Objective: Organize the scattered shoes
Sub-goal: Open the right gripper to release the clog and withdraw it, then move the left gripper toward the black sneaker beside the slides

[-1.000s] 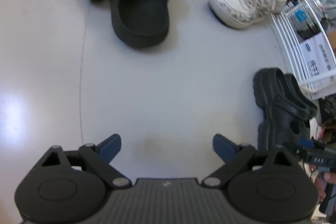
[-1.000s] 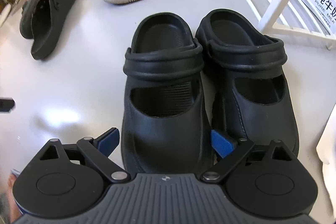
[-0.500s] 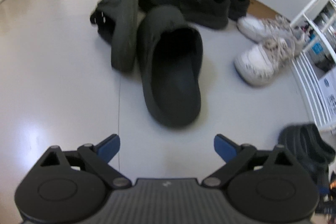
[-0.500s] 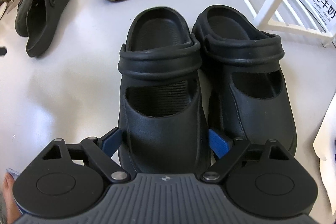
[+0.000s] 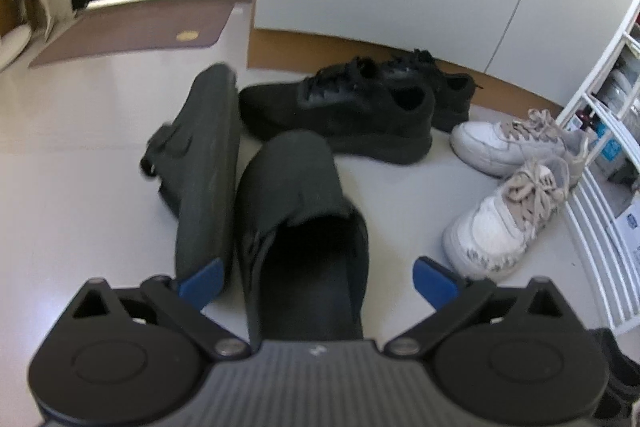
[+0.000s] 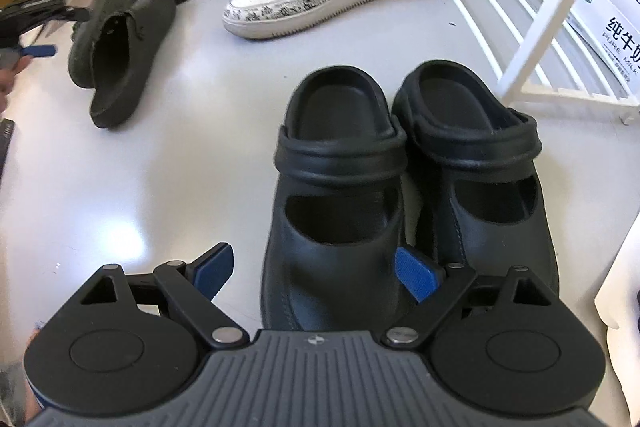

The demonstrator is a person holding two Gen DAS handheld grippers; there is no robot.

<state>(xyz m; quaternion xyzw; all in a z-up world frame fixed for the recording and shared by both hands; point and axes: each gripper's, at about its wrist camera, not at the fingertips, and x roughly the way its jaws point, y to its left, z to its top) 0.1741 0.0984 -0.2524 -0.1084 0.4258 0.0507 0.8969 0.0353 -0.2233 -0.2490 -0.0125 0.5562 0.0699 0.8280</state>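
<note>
Swinging across the floor since the earlier frames, the left gripper (image 5: 316,277) is now looking at the dark slippers instead of bare floor; its jaws are opening, and the upright slipper's heel lies between the blue pads untouched.

Item one: upright dark slipper (image 5: 300,223), near centre of the left view, toe pointing far. It looks soft and light; the open heel rim should be flexing under a pinch, so the thicker side walls near the heel seem the better hold.

Item two: tipped slipper (image 5: 204,167), lying on its edge just left of the first, sole facing right, apparently touching it.

Item three: black clogs (image 6: 340,195), paired side by side in the right view, beside the white rack (image 6: 536,39). The rubbery shell looks stiff and slightly slick. The right gripper (image 6: 316,273) is hanging released over the left clog's toe, pads clear of it.

Item four: white sneakers (image 5: 508,223), far right, near the rack.

Item five: black sneakers (image 5: 344,115), far, by the wall.
</note>
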